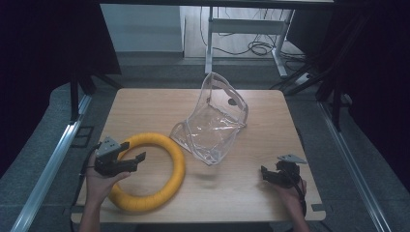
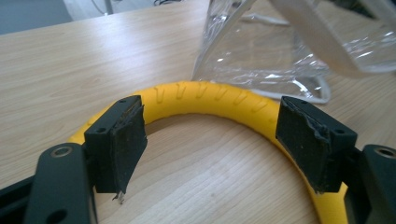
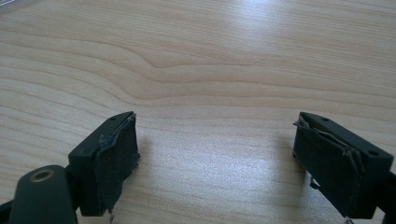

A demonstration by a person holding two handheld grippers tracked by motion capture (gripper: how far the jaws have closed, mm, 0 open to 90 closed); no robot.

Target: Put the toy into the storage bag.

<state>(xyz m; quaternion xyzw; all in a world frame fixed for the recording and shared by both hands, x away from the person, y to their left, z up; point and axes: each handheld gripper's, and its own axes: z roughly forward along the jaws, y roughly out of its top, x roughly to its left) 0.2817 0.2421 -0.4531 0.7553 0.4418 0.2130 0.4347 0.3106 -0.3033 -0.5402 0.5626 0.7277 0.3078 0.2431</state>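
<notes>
Beside the clear plastic bag (image 1: 212, 121), on its near left, the yellow ring (image 1: 159, 174) lies flat on the wooden surface (image 1: 140, 104), its far rim close to the bag's lower edge, perhaps touching it. The left gripper (image 1: 133, 157) hovers over the ring's near-left arc with its fingers (image 2: 122, 140) spread wide and nothing between them but bare wood and the ring's hollow; that stance suits a reach to straddle the rim, so the ring looks like the piece to be picked up, probably for the bag. The bag stands half slumped, its mouth gaping, which would let the ring slide in. Well to the bag's near right, the right gripper (image 1: 270, 173) waits low over bare surface, fingers (image 3: 112, 158) apart and empty, likely ready to steady the bag.
</notes>
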